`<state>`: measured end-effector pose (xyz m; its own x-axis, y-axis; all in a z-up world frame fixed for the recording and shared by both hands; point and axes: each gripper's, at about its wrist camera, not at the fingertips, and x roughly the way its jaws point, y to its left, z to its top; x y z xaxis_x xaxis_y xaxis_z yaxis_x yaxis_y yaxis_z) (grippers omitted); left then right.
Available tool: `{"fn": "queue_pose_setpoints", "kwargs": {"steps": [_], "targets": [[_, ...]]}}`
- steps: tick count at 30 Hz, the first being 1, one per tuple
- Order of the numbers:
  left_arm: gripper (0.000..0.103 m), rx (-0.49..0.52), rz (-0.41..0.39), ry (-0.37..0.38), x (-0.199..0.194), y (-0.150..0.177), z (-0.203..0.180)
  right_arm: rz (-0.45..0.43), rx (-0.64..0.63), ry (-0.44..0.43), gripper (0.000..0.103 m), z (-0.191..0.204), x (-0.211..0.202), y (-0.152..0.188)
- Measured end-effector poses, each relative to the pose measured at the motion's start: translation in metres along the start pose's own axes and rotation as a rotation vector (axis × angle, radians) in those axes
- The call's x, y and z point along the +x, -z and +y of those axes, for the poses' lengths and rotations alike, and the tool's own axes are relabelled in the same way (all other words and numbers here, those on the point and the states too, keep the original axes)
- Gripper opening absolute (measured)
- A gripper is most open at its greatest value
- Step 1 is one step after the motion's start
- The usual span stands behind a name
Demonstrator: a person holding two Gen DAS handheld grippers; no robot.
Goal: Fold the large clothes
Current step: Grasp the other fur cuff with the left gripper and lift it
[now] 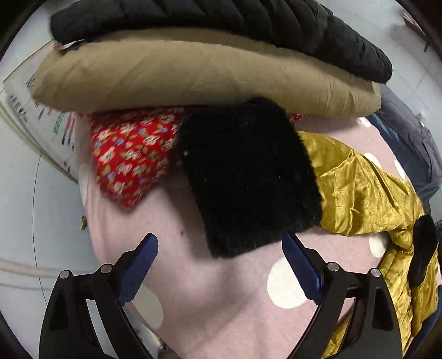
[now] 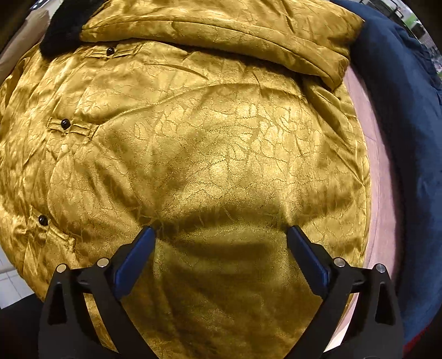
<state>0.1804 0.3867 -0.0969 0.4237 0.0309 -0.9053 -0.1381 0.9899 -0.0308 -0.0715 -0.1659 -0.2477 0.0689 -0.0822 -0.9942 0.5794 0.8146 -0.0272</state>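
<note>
A gold satin jacket [image 2: 193,143] with black knot buttons [image 2: 65,123] and black fur trim lies spread on a pink polka-dot cloth [image 1: 210,290]. One sleeve [image 2: 221,30] is folded across its top. In the left wrist view the other sleeve [image 1: 359,193] ends in a black fur cuff [image 1: 248,176] lying flat. My left gripper [image 1: 219,243] is open, just short of that cuff, above the pink cloth. My right gripper [image 2: 221,234] is open, its fingertips touching the gold fabric on the jacket body.
A stack of folded clothes sits beyond the cuff: a tan one [image 1: 193,74], a black quilted one [image 1: 248,22], and a red floral one [image 1: 129,157]. A dark blue garment [image 2: 408,138] lies along the jacket's right side. White floor [image 1: 19,193] lies to the left.
</note>
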Motion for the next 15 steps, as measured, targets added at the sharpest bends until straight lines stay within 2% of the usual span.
{"fn": "queue_pose_setpoints", "kwargs": {"steps": [2, 3, 4, 6, 8, 9, 14, 15], "targets": [[0.085, 0.033, 0.019, 0.012, 0.014, -0.006, -0.013, 0.004, 0.017, 0.004, 0.097, 0.001, 0.003, -0.004], [0.084, 0.045, 0.035, 0.021, 0.020, -0.007, -0.015, 0.005, 0.019, 0.005, 0.097, -0.003, 0.009, -0.025], [0.081, 0.051, 0.047, 0.028, 0.027, -0.007, -0.021, 0.004, 0.022, 0.009, 0.097, -0.003, 0.009, -0.025], [0.073, 0.055, 0.085, 0.061, 0.041, -0.009, -0.025, -0.002, 0.025, 0.018, 0.097, -0.001, 0.010, -0.023], [0.059, 0.048, 0.117, 0.103, 0.050, -0.003, -0.031, -0.008, 0.031, 0.026, 0.097, -0.002, 0.010, -0.028], [0.056, 0.050, 0.126, 0.103, 0.052, -0.004, -0.034, 0.003, 0.033, 0.023, 0.097, -0.003, 0.008, -0.027], [0.027, 0.097, 0.084, 0.091, 0.038, -0.016, -0.040, 0.001, 0.075, 0.040, 0.097, -0.007, -0.001, -0.019], [0.025, 0.097, 0.067, 0.103, 0.031, -0.021, -0.040, 0.000, 0.079, 0.044, 0.097, -0.007, -0.002, -0.018]]}}
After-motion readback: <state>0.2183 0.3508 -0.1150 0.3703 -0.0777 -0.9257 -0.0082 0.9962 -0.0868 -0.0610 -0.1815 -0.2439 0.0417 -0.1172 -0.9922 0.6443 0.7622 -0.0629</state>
